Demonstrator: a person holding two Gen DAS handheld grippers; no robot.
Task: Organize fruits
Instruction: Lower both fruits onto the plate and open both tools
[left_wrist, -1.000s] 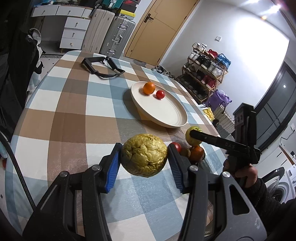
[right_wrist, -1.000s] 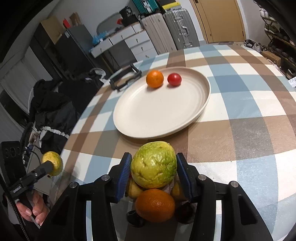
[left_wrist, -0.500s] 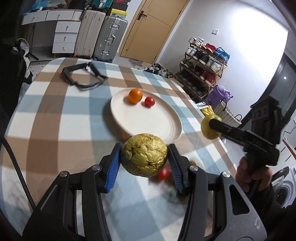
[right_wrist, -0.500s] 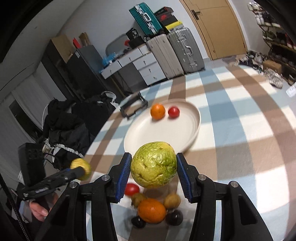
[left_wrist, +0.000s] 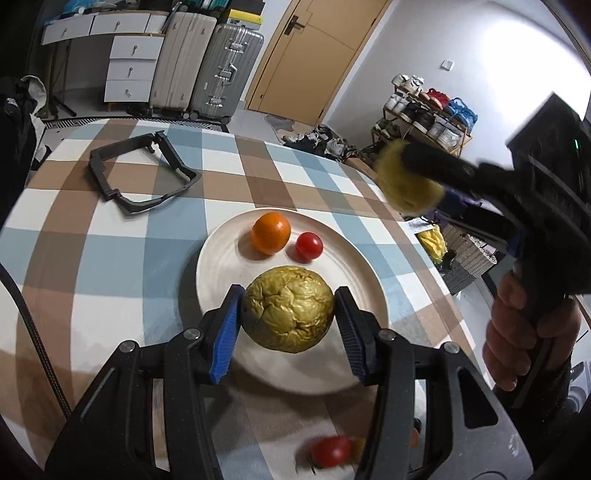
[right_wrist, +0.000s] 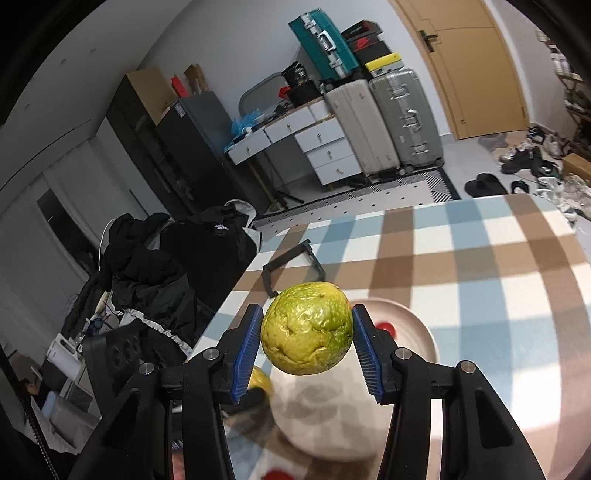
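My left gripper (left_wrist: 290, 325) is shut on a wrinkled golden-yellow fruit (left_wrist: 290, 308) and holds it over the near part of the cream plate (left_wrist: 214, 266). An orange (left_wrist: 270, 232) and a small red tomato (left_wrist: 309, 246) lie on the plate's far side. My right gripper (right_wrist: 306, 347) is shut on a yellow-green wrinkled fruit (right_wrist: 306, 328), raised above the plate (right_wrist: 417, 328); it shows blurred in the left wrist view (left_wrist: 408, 184) to the upper right. A red tomato (left_wrist: 328, 450) lies on the checked cloth near the front edge.
A black plastic frame (left_wrist: 140, 171) lies on the checked tablecloth (left_wrist: 74, 258) at the far left. Suitcases, drawers and a door stand behind the table. A shoe rack is to the right, dark clothes on a chair to the left.
Both grippers rose and moved forward with their fruits. The left one now hangs over the plate. The right one lifted high and the loose fruit pile has dropped out of its view.
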